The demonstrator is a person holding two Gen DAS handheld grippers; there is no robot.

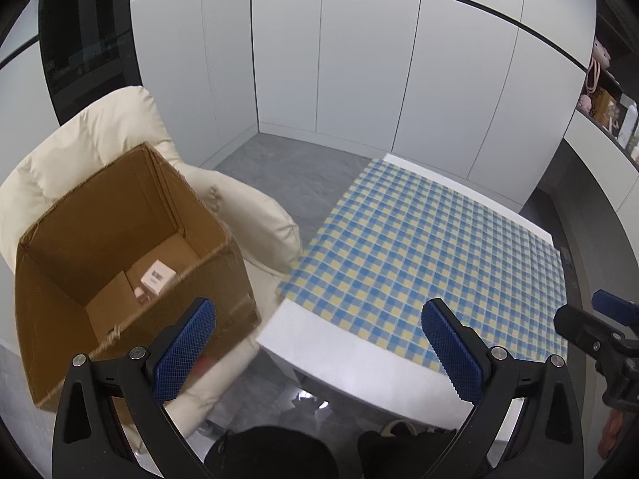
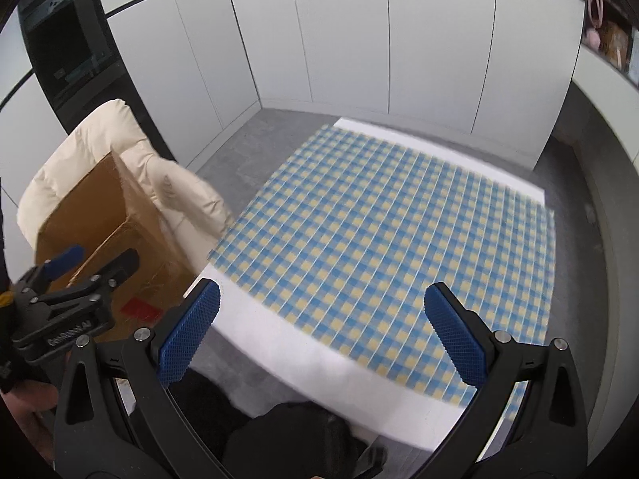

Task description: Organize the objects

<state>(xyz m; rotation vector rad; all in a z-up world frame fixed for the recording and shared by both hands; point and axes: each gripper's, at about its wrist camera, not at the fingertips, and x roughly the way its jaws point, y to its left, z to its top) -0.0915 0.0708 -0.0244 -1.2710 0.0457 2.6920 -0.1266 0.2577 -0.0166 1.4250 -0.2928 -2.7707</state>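
Cardboard box: one, open-topped, at 9 o'clock in the left wrist view, standing on the cream armchair just beside the table's left edge.
Box contents: one small white carton with a barcode label lies on the box floor; a pinkish item beside it is too small to name. These are the only task things in sight.
Left gripper: one, blue pads spread wide, nothing between them, held between box and table.
Table: one, white, at 3 o'clock, covered by one blue-and-yellow checked cloth; no object shows on the cloth.
Right gripper: one, jaws wide apart and empty, over the table's near edge; the right view is motion-blurred.
Step in hand: judged late, possibly finished, since the cloth is bare and the goods sit in the box.
Next move: probably a check for anything left outside both views; otherwise both tools can withdraw.
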